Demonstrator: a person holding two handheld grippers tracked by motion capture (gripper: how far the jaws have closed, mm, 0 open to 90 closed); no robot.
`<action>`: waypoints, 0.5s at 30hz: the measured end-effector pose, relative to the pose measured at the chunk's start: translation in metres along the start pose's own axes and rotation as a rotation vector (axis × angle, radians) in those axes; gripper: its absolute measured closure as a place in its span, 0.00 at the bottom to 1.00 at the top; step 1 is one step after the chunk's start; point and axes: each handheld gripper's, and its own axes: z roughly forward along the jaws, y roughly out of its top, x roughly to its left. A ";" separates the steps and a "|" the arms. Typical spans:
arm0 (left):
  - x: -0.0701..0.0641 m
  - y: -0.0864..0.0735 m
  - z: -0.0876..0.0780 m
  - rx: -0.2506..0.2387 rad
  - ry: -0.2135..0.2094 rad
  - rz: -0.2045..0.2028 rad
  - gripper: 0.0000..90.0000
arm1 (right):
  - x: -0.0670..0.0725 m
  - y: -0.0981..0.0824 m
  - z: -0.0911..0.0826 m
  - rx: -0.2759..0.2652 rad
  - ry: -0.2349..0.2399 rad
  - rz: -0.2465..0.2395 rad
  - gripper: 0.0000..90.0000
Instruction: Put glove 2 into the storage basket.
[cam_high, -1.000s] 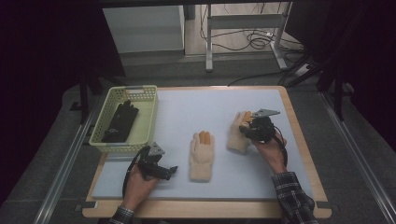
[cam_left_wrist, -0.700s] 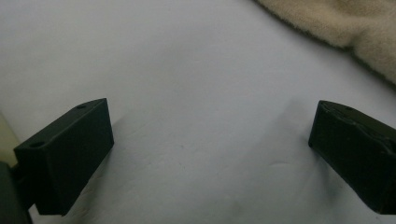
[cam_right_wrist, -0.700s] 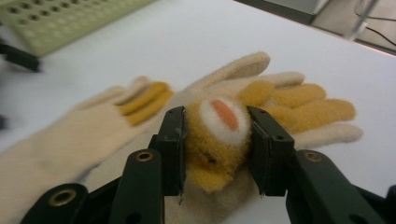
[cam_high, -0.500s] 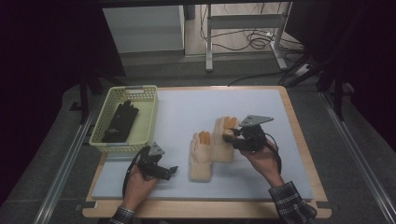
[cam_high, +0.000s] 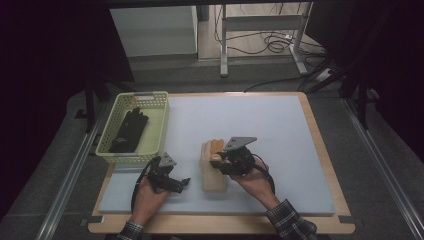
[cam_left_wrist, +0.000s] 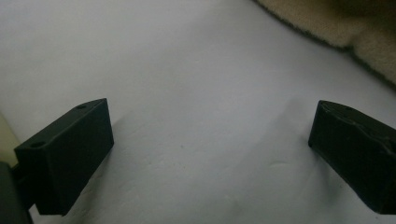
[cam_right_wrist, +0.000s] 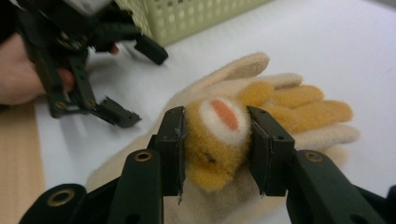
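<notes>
Fingers of the left gripper (cam_high: 186, 181) spread wide, nothing between them; they sit low over the pale mat of the worktop (cam_high: 280, 130), just left of the cream glove (cam_high: 214, 180). In the left gripper view both black fingers (cam_left_wrist: 70, 154) stand far apart over bare mat, with a cream fabric edge at the upper right corner.

Green basket (cam_high: 155, 120) lies farther left of the cream glove and toward the back, a black glove (cam_high: 129, 131) lying inside it.

Cream glove lies flat near the front of the mat, fingertips pointing away from the person.

Right gripper (cam_high: 216, 159) sits directly over the cream glove, its fingers (cam_right_wrist: 266, 149) clamped on a yellow-orange glove (cam_right_wrist: 219, 140), pads pressing both sides of a bunched part with a white and orange patch. The yellow-orange glove's finger ends rest on top of the cream glove.
</notes>
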 end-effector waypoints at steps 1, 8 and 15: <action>0.000 0.000 0.000 0.000 0.001 0.002 0.00 | 0.000 -0.003 0.005 0.012 -0.010 -0.002 0.65; 0.000 0.000 0.000 0.000 0.000 0.001 0.00 | 0.005 -0.023 0.019 0.049 -0.092 -0.030 0.64; 0.000 0.000 0.000 0.000 0.000 0.001 0.00 | 0.005 -0.029 0.019 0.047 -0.122 -0.020 0.63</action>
